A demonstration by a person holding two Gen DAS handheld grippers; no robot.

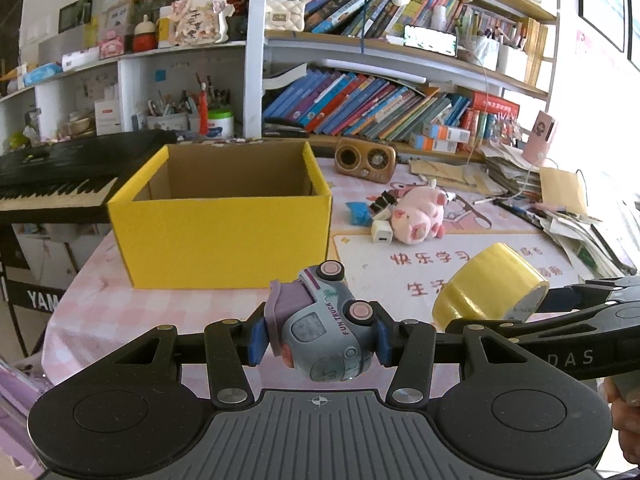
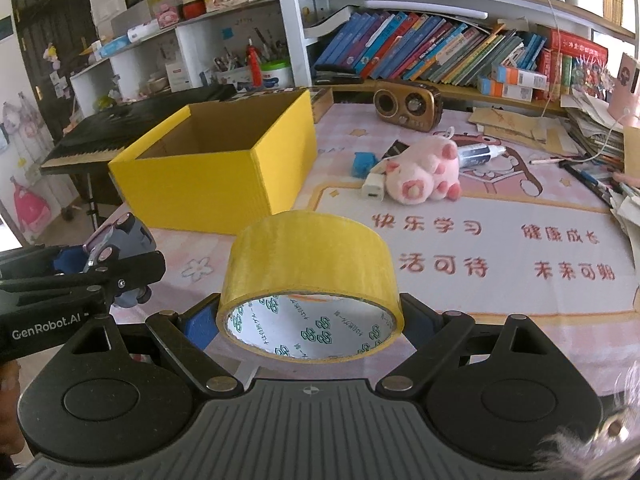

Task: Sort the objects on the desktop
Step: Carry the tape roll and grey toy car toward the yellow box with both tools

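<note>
My left gripper (image 1: pixel 318 338) is shut on a grey toy truck (image 1: pixel 324 328) with pink wheels, held above the desk in front of the open yellow box (image 1: pixel 224 236). My right gripper (image 2: pixel 310 320) is shut on a roll of yellow tape (image 2: pixel 310 264), held above the pink desk mat. The tape (image 1: pixel 490 292) and right gripper also show at the right of the left wrist view. The truck (image 2: pixel 120 240) and left gripper show at the left of the right wrist view. The yellow box (image 2: pixel 224 172) is empty as far as I see.
On the mat (image 2: pixel 500 248) lie a pink plush pig (image 2: pixel 424 172), a white charger (image 2: pixel 374 192), a blue object (image 2: pixel 364 164) and a tube (image 2: pixel 480 154). A brown radio (image 2: pixel 408 106) stands behind. Paper piles (image 1: pixel 580 216) are at right, a keyboard (image 1: pixel 60 176) at left, bookshelves behind.
</note>
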